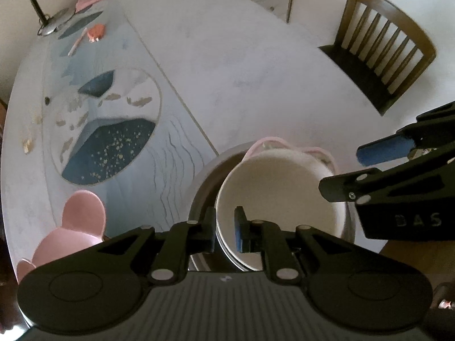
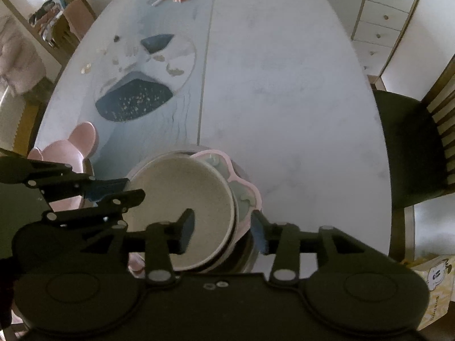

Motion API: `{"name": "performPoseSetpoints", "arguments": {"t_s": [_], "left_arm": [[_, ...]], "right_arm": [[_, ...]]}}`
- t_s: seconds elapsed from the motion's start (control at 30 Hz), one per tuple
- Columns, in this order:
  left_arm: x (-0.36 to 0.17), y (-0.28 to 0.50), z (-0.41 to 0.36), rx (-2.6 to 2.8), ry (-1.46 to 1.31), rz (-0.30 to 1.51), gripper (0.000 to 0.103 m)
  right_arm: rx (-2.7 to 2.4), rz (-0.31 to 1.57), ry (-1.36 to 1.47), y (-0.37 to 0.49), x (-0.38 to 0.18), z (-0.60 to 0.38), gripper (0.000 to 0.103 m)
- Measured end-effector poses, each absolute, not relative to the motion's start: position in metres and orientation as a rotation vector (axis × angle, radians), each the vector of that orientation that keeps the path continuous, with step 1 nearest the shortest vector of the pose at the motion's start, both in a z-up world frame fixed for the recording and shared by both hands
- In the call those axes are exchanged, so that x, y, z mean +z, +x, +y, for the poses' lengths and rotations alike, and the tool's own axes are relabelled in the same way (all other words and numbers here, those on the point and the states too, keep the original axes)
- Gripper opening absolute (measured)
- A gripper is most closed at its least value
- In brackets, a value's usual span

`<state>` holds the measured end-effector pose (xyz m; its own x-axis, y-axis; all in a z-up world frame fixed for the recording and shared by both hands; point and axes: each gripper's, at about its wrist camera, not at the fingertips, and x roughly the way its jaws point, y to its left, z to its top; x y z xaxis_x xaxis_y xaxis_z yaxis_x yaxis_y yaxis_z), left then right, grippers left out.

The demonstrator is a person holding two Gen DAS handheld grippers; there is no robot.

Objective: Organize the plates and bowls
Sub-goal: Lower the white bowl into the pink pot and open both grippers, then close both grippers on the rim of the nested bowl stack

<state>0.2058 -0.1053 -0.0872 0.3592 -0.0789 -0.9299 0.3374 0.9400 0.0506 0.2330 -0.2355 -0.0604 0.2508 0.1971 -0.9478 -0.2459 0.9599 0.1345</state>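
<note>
A cream bowl [image 1: 278, 190] sits on a stack at the table's near edge, over a pink scalloped plate [image 1: 324, 153] and a grey round plate [image 1: 207, 176]. My left gripper [image 1: 226, 228] is shut on the cream bowl's near-left rim. My right gripper [image 2: 223, 231] is open, its jaws straddling the right rim of the cream bowl [image 2: 182, 207] and the pink plate [image 2: 247, 190]. A pink mouse-eared plate [image 1: 76, 227] lies to the left; it also shows in the right wrist view [image 2: 71, 150].
A round white table [image 2: 284, 71] carries a patterned blue mat [image 1: 113, 130]. A wooden chair [image 1: 378, 51] stands at the right. A desk lamp [image 1: 42, 8], a pen and an orange object lie at the far end. White drawers [image 2: 384, 14] stand behind.
</note>
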Motion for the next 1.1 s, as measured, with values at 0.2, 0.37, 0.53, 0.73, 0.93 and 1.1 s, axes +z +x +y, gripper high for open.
{"name": "performPoseSetpoints", "arguments": {"t_s": [0.2, 0.37, 0.53, 0.73, 0.93, 1.1], "left_arm": [[-0.071, 0.203, -0.1, -0.303, 0.247, 1.138, 0.016], [-0.063, 0.202, -0.09, -0.296, 0.228, 1.087, 0.063], [-0.066, 0.207, -0.074, -0.269, 0.209, 1.077, 0.066], [-0.085, 0.218, -0.048, -0.215, 0.2, 1.099, 0.066], [-0.115, 0.225, -0.037, -0.212, 0.254, 1.136, 0.066], [-0.134, 0.224, -0.037, -0.238, 0.267, 1.163, 0.066]], "right_arm": [[0.294, 1.25, 0.004, 0.226, -0.041, -0.251, 0.062], [0.298, 1.221, 0.041, 0.218, -0.031, -0.264, 0.072], [0.314, 1.215, 0.057, 0.205, -0.034, -0.275, 0.081], [0.328, 1.237, 0.027, 0.187, -0.061, -0.279, 0.081], [0.349, 1.235, -0.008, 0.18, -0.087, -0.274, 0.075], [0.328, 1.271, 0.012, 0.183, -0.107, -0.279, 0.07]]}}
